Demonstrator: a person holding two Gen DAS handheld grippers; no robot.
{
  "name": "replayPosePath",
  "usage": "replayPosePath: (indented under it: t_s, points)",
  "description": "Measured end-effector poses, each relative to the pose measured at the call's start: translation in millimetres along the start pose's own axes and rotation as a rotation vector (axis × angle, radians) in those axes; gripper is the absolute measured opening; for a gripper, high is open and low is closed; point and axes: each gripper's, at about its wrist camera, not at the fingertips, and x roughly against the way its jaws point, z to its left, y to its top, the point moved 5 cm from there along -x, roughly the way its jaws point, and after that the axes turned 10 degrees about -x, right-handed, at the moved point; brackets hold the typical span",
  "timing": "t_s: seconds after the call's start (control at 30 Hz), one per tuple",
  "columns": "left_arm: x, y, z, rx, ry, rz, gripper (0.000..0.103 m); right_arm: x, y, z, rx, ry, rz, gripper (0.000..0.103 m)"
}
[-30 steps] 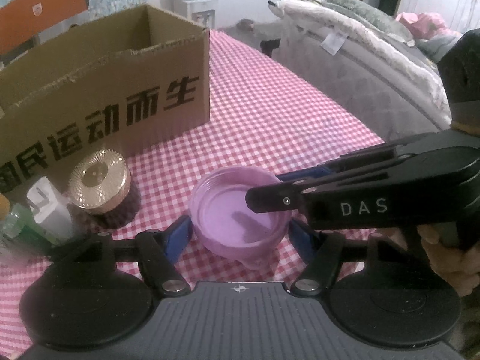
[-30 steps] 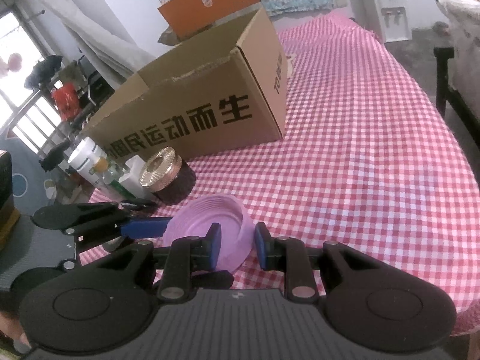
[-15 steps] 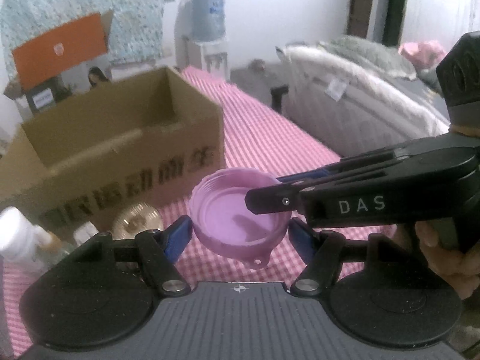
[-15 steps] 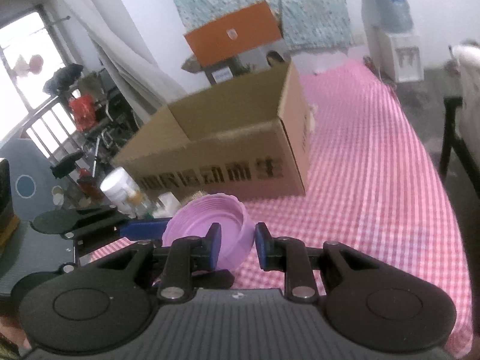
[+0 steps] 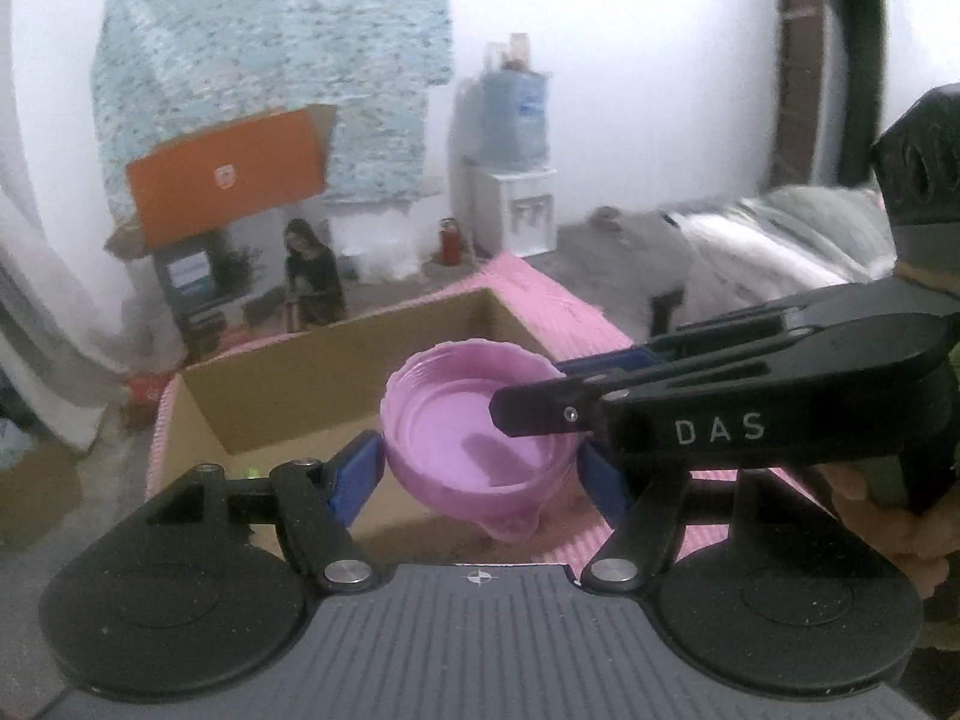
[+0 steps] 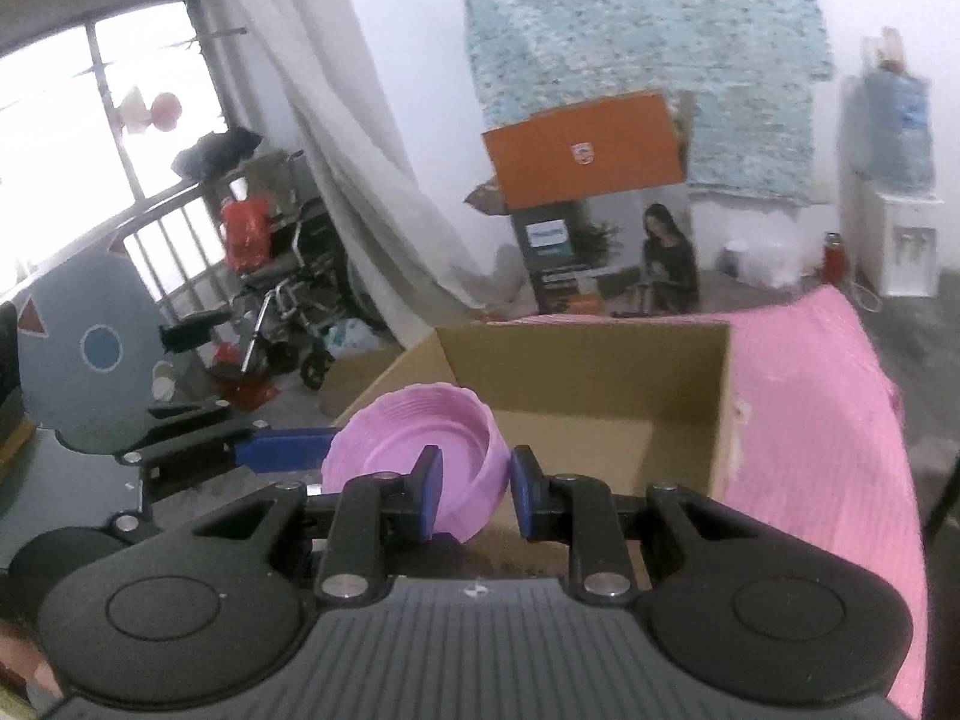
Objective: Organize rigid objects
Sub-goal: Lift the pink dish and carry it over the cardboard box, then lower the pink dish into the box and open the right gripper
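- Both hands up, tools tilted down over the box's near edge.
- Left gripper [image 5: 477, 468] spread wide, blue pads clamped on the purple lid [image 5: 474, 420] from both sides.
- Right gripper [image 6: 474, 492] nearly together, pinching the lid's wall.
- Lid aloft above the open cardboard box [image 6: 600, 396].
- Beyond, pink tablecloth [image 6: 810, 396] at the table's far edge.

cardboard box [image 6: 600, 414] top open, inside bare where seen, room to go in | box walls ring it | right tool [image 5: 540, 408] crosses in front of left tool [image 5: 477, 468] | counter [image 6: 804, 396] right of box free
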Motion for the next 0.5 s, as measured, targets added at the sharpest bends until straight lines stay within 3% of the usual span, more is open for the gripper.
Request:
replayPosePath:
  t_s: [0.17, 0.3, 0.5]
  points:
    - [-32.5, 10.8, 44.3, 0.078, 0.012, 0.078, 0.071, -53.3, 32.3, 0.1, -0.001, 0.028, 0.112, 0.027]
    - [-61.9, 12.8, 71.1, 0.083, 0.014, 0.165, 0.071, -101.1, 49.1, -3.5, -0.022, 0.032, 0.218, 0.027]
    - [-108.7, -1.1, 95.4, 0.047, 0.012, 0.347, 0.072, -169.8, 43.3, -18.9, -0.095, 0.033, 0.423, 0.027]
